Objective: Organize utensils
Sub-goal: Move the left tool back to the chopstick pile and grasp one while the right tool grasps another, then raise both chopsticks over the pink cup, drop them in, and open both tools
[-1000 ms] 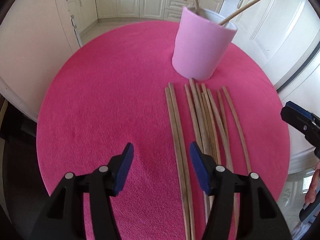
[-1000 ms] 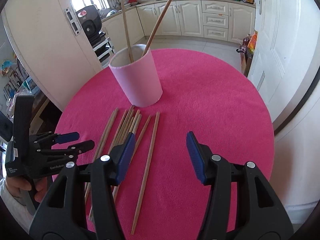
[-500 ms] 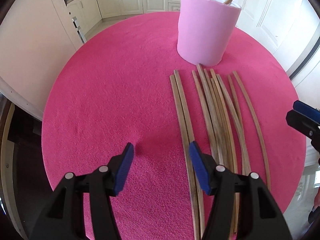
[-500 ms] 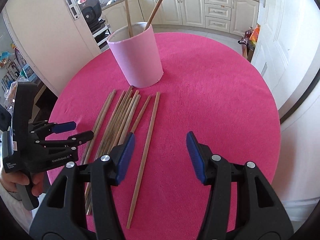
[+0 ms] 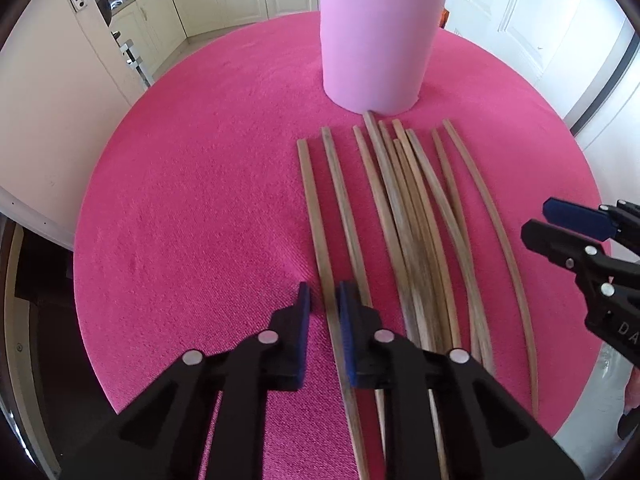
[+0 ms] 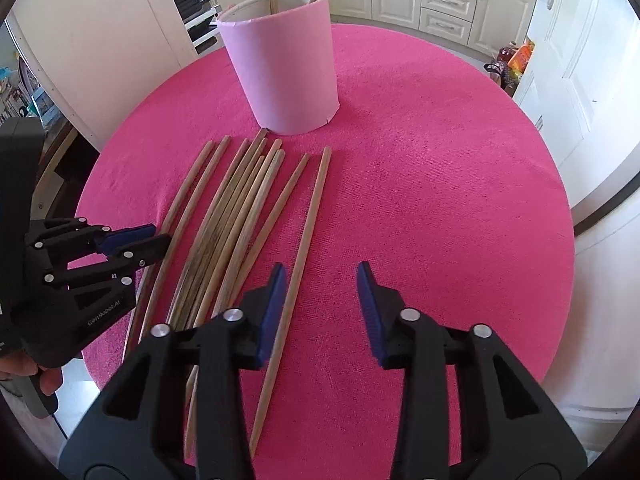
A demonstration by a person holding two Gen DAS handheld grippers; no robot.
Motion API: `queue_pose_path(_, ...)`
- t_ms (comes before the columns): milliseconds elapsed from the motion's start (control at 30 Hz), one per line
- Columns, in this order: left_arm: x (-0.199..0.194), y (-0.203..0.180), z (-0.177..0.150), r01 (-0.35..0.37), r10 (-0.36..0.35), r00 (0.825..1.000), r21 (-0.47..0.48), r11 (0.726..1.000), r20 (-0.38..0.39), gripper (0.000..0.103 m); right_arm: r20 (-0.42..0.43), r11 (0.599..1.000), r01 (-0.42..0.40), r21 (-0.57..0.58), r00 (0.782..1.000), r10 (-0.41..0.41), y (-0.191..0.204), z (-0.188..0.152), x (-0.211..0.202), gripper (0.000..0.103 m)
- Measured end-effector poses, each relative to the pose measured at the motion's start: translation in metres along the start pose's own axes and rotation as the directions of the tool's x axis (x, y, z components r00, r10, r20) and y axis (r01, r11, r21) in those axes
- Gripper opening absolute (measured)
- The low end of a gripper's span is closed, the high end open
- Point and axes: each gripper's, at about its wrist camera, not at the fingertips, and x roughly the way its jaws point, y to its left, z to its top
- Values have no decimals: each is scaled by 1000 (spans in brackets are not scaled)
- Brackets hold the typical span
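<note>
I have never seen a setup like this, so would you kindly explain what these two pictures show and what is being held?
There is no robot here. A person holds a two-finger clamp, called a gripper, in each hand, and each gripper carries a wide-angle camera looking forward along its fingers. So one picture comes from the left gripper and the other from the right gripper.

Both look at a round table covered in bright pink cloth. On it stands a pale pink cup with two chopsticks already inside, and a row of wooden chopsticks lies in front of it.

The left gripper's fingers have narrowed around the leftmost chopstick; whether it is firmly gripped I cannot tell. The right gripper is open and holds nothing.
</note>
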Motion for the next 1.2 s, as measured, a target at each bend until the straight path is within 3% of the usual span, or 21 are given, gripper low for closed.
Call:
queue_pose_path(200,5,18,0,59,-59,998,-60,996,-2,11,-49,1000,11,-20,999,-12,12,7,17,25)
queue_pose_path(467,9,14,8,53,-53,999,-73,996,-8,10,-70,999,34,-13,997,-34,14,13,30,10)
queue_pose_path(667,7,31,1,129,-125,991,-132,983,36,6,-30,998,-35,44,999,37,-5,7,23,6)
queue_pose_path(867,-26,36,-7,207,-183,969,-137,969,168,6,88,986,-129,100,989,121,-28,-3,-7,6)
queue_pose_path(933,-44,34,-7,234,-200,948,-118,965,248,6,152,979,-174,110,976,156,-34,-4,-23,6)
queue_pose_path(1033,-74,30,-2,266,-209,894,-95,959,396,6,267,967,-233,108,943,197,-40,-5,-51,6)
queue_pose_path(1100,-91,26,0,254,-188,846,-66,965,500,6,348,960,-263,93,912,216,-41,-4,-70,6)
queue_pose_path(1200,-111,23,0,270,-191,752,-30,962,631,6,465,952,-299,65,853,236,-40,0,-94,6)
